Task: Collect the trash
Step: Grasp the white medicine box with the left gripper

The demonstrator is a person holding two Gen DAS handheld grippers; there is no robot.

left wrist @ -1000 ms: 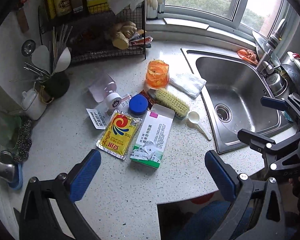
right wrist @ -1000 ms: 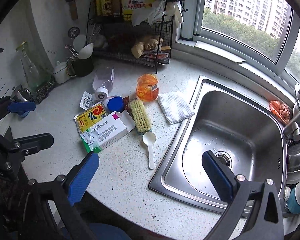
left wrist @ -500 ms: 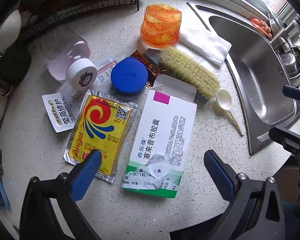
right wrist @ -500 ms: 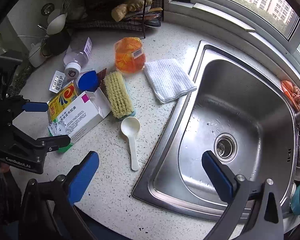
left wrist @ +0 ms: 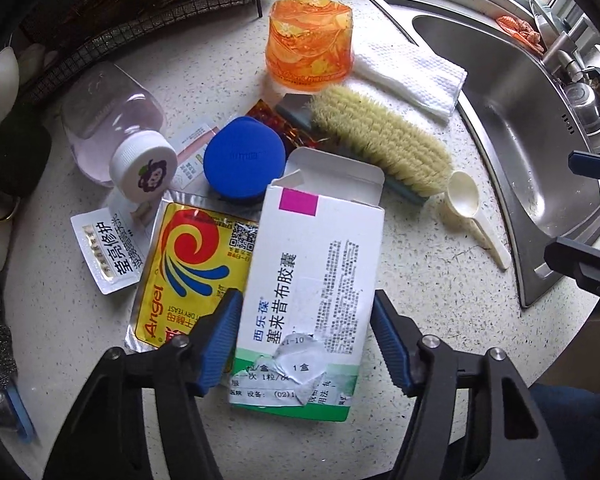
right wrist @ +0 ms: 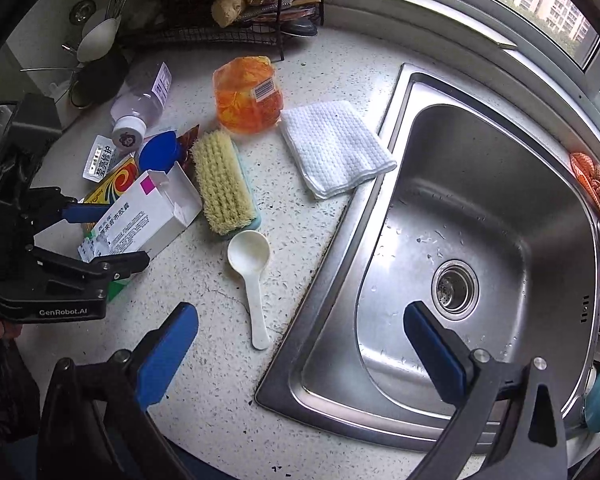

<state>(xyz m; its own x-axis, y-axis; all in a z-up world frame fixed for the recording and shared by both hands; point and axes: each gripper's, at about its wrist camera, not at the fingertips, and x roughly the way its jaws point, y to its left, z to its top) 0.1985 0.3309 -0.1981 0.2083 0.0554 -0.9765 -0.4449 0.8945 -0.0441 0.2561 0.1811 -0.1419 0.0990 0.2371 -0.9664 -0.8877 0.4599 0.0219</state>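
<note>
Closing left claw [left wrist: 306, 334] now lower, astride the medicine box [left wrist: 312, 292] (right claw [right wrist: 300, 344] apart).

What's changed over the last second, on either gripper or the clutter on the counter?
The left gripper has come down over the medicine box and its jaws are closing around it, the pads not clearly pressing yet. The right gripper has also lowered, open and empty, over the counter edge by the sink. The clutter lies where it was.

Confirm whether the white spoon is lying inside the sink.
No, the white spoon lies on the countertop beside the sink, next to the scrub brush.
</note>
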